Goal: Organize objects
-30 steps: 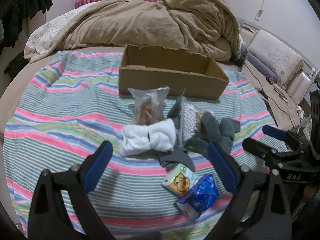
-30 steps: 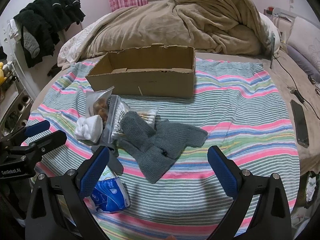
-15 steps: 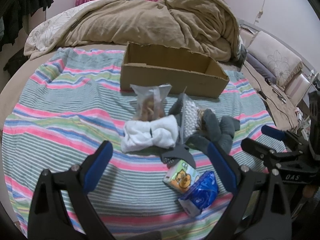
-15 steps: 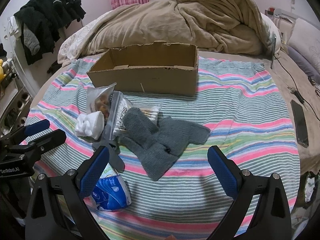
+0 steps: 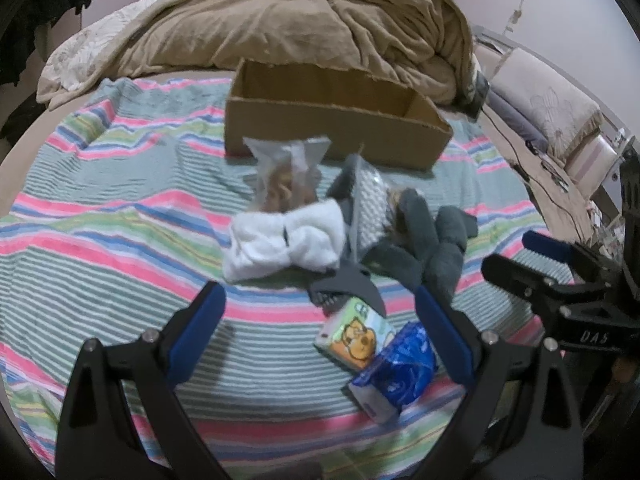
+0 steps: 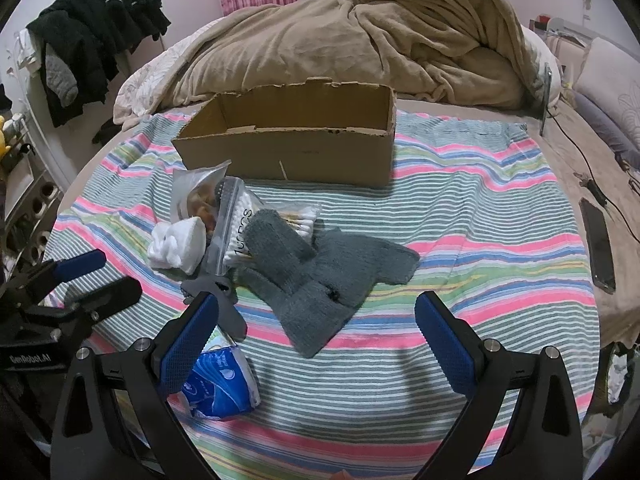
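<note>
Before the cardboard box (image 6: 288, 148), on the bed: grey gloves (image 6: 320, 272), cotton-swab bag (image 6: 240, 228), white cloth (image 5: 284, 244), tissue packs (image 5: 396, 372) | all light, soft; pinch gloves mid-fold, bags by edge | left gripper (image 5: 316, 340), right gripper (image 6: 316, 340) jaws apart, empty

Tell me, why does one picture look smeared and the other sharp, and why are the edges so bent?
Left wrist view: motion-blurred, so the white cloth and snack bag look soft. Right wrist view: crisp, with lettering readable on the cotton swab bag. Both: fisheye lenses bow the striped blanket and darken the corners.
</note>
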Demonstrator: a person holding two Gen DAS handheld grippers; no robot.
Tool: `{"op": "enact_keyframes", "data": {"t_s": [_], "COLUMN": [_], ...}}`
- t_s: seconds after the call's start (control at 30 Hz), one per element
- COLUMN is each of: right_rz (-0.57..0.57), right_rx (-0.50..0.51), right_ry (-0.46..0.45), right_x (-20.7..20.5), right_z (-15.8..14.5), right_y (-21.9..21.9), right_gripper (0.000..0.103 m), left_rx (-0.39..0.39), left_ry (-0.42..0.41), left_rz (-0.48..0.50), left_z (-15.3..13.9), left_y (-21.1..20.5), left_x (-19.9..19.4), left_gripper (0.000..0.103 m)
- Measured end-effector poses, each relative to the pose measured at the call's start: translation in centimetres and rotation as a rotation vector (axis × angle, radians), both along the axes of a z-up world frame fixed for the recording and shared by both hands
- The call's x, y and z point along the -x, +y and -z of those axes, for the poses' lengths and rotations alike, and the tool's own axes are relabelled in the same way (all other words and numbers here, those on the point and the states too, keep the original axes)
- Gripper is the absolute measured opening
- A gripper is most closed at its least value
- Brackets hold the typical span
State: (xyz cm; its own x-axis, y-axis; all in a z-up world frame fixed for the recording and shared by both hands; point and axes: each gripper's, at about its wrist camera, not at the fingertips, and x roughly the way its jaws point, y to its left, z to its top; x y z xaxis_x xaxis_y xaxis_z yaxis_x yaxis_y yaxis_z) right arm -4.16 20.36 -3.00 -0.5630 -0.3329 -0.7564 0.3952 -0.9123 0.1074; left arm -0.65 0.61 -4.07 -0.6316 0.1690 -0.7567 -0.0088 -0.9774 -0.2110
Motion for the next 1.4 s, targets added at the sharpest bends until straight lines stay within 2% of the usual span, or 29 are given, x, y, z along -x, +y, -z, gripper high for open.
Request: {"op": "enact_keyframes", "data": {"t_s": [0.37,0.57,0.8,0.83,1.0,1.07,1.13,1.2,1.33,1.4], "right_rz": [0.019,0.036,0.034,0.031,0.025,0.020,0.015,0.012,0.006,0.007], "right_rx": [-0.023,-0.022,-0.012,-0.010,0.001,0.001,0.005,0.004,0.001,0.006], "right_ry": [-0.037,-0.046,-0.061,-0.063,-0.070,-0.074,-0.078,-0.092,-0.119,-0.122], "right_x": [0.5,0.7,0.7,0.8,1.0,1.2,1.5,2.0,3.1,3.5], "right_z": [1.9,2.4,2.9,2.9,3.3,3.5,3.7,4.2,5.1,5.4], "right_y": [1.4,2.2,2.5,2.5,2.4,2.2,2.0,1.6,0.9,0.6], "right_gripper": [0.100,0.100,0.100,0.100,0.100,0.098,0.093,0.091,0.083,0.083], "left_rx": [0.004,-0.020,-0.046,-0.053,-0.059,-0.071,-0.088,-0.091,-0.105,-0.112], "left_ry": [-0.070,-0.131,-0.182,-0.189,-0.192,-0.185,-0.170,-0.157,-0.132,-0.123], "left_rz": [0.091,0.158,0.192,0.197,0.221,0.231,0.240,0.244,0.249,0.251], "left_z": [2.6,4.2,5.6,5.8,6.3,6.3,6.1,5.9,5.5,5.4], "left_y": [2.9,4.7,5.6,5.6,6.3,6.3,6.3,6.3,6.1,6.0], "left_x": [-0.6,-1.1,-0.9,-0.9,-0.6,-0.6,-0.7,-0.7,-0.7,-0.8], "left_gripper": [0.097,0.097,0.094,0.092,0.063,0.055,0.053,0.044,0.038,0.034]}}
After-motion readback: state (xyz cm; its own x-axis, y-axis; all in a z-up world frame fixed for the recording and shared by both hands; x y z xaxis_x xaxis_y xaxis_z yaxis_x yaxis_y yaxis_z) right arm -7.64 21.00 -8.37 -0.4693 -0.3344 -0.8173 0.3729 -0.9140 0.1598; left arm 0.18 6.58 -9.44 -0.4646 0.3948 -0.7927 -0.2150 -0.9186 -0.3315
